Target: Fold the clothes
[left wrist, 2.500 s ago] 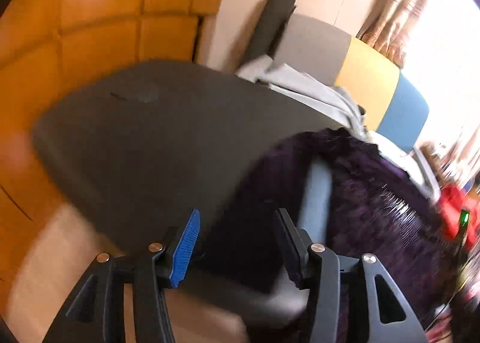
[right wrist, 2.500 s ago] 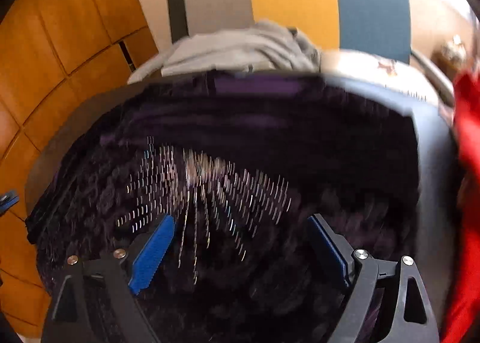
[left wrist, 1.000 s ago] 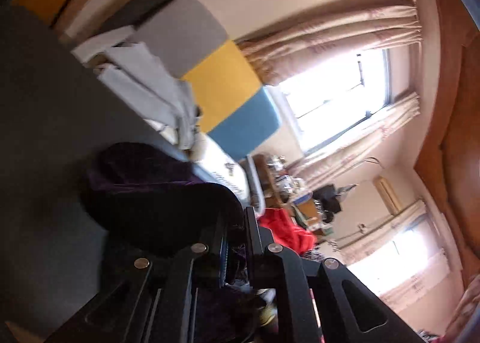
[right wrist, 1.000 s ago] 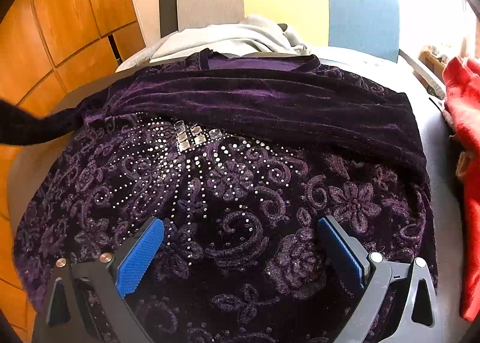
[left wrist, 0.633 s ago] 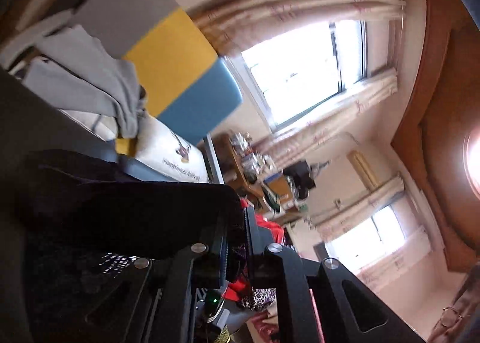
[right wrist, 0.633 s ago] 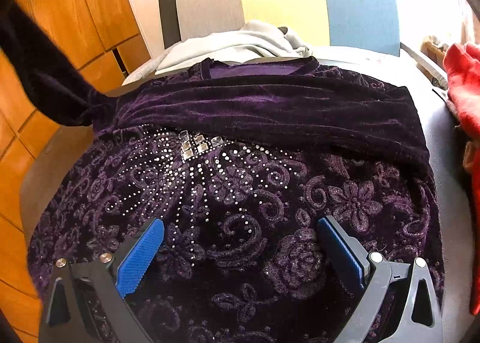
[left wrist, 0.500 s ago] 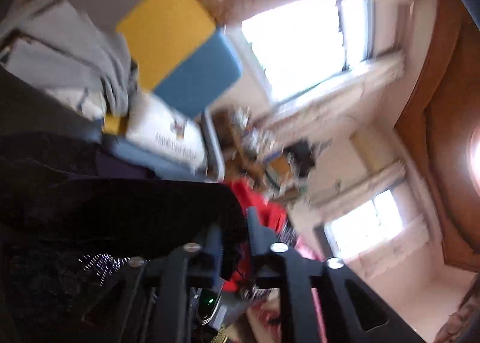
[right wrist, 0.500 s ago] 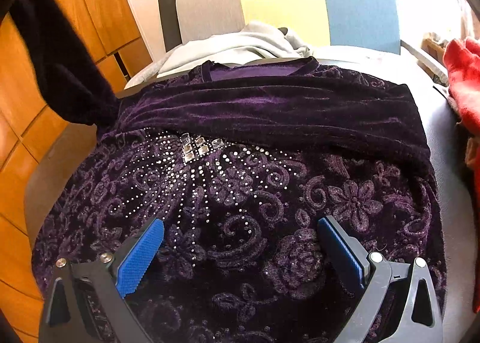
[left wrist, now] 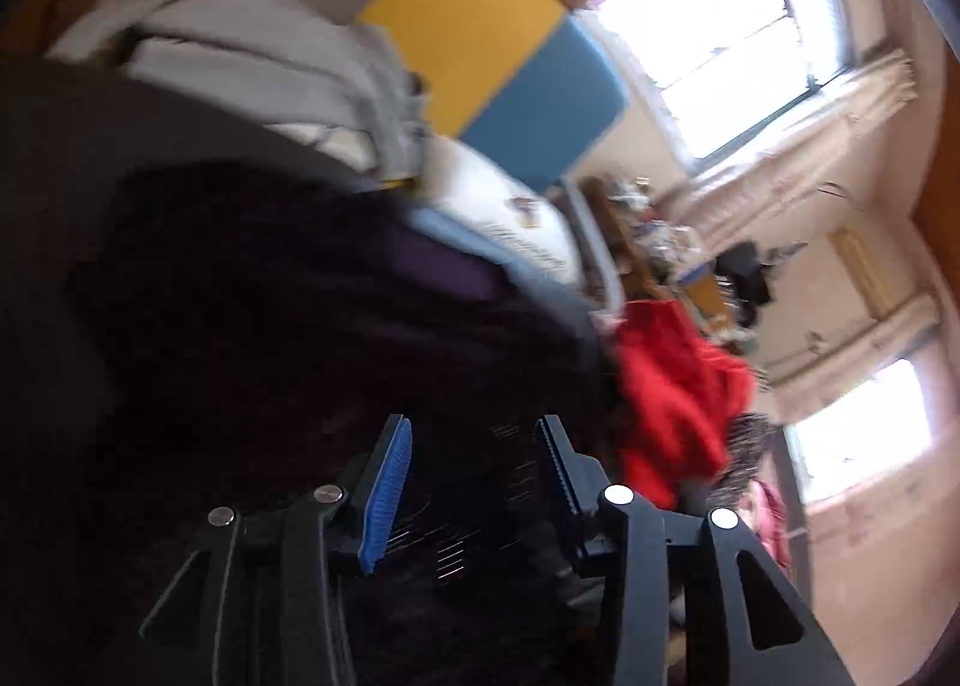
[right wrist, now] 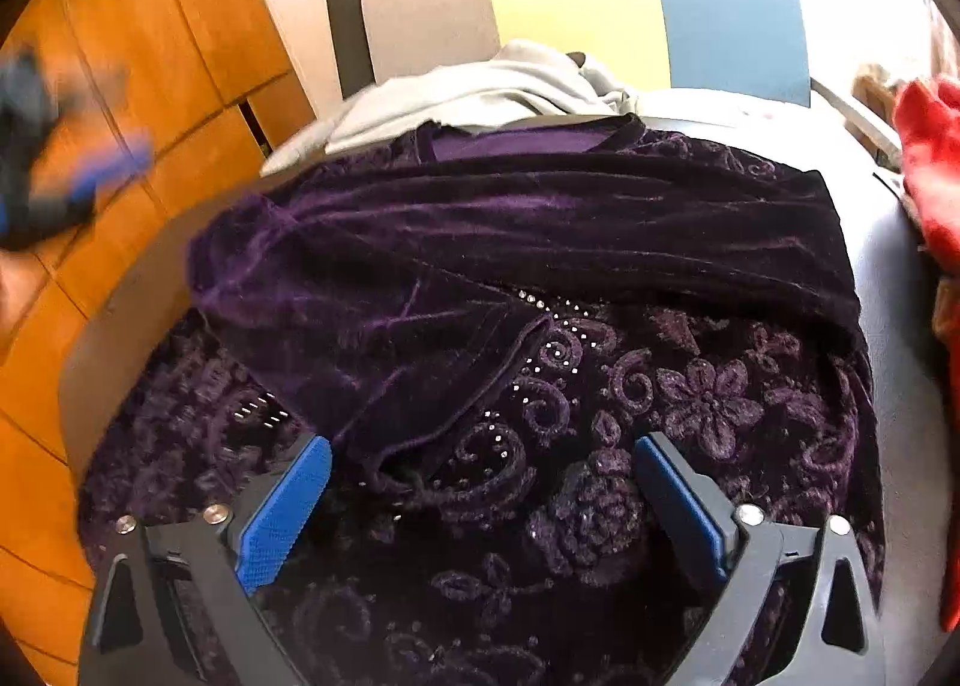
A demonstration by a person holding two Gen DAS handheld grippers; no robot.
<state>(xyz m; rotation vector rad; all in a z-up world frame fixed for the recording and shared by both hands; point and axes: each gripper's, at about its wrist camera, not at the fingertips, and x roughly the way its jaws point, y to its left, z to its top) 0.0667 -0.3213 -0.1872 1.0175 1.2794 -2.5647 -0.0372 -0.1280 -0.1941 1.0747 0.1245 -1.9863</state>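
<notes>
One purple velvet top [right wrist: 540, 290] lies spread on the grey bench [right wrist: 888, 326] under the right gripper [right wrist: 480, 497], whose wide jaws are closing on nothing, one sleeve [right wrist: 384, 326] folded across just ahead. The left gripper [left wrist: 474, 476], jaws opening and empty, hovers over the top. Only its view shows two windows [left wrist: 750, 26]; both show one red garment [left wrist: 666, 386] rightward.

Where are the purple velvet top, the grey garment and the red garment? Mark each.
purple velvet top [right wrist: 540, 242]: right wrist view, on the folded-over sleeve.
grey garment [right wrist: 480, 92]: right wrist view, on its upper fold.
red garment [left wrist: 672, 386]: left wrist view, mid-heap.
</notes>
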